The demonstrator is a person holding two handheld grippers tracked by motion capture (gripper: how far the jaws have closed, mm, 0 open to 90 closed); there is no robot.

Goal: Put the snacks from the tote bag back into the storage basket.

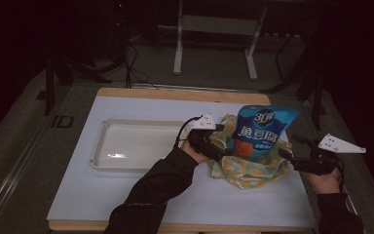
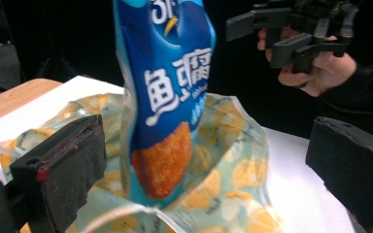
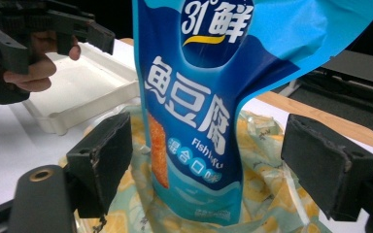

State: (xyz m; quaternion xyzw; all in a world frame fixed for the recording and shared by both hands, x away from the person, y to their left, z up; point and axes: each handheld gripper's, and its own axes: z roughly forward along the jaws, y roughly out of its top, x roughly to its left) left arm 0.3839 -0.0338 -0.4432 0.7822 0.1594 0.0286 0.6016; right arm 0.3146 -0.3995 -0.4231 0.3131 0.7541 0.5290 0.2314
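A blue snack pouch [image 1: 263,134] with white lettering and an orange picture stands upright inside a crumpled yellow-and-green patterned bag [image 1: 248,168] on the white board. My left gripper [image 1: 222,150] is at the patterned bag's left side, my right gripper [image 1: 286,155] at its right side. In the left gripper view the left gripper [image 2: 204,145] is open, its jaws wide apart on either side of the pouch [image 2: 167,97] without touching it. The right gripper [image 3: 211,145] is also open, and the pouch [image 3: 204,107] stands between and beyond its jaws.
An empty shallow white tray [image 1: 102,146] lies on the left half of the white board [image 1: 126,200]. A wooden table edge [image 1: 175,92] borders the board at the back. Dark floor, cables and a metal stand's legs [image 1: 177,58] lie beyond.
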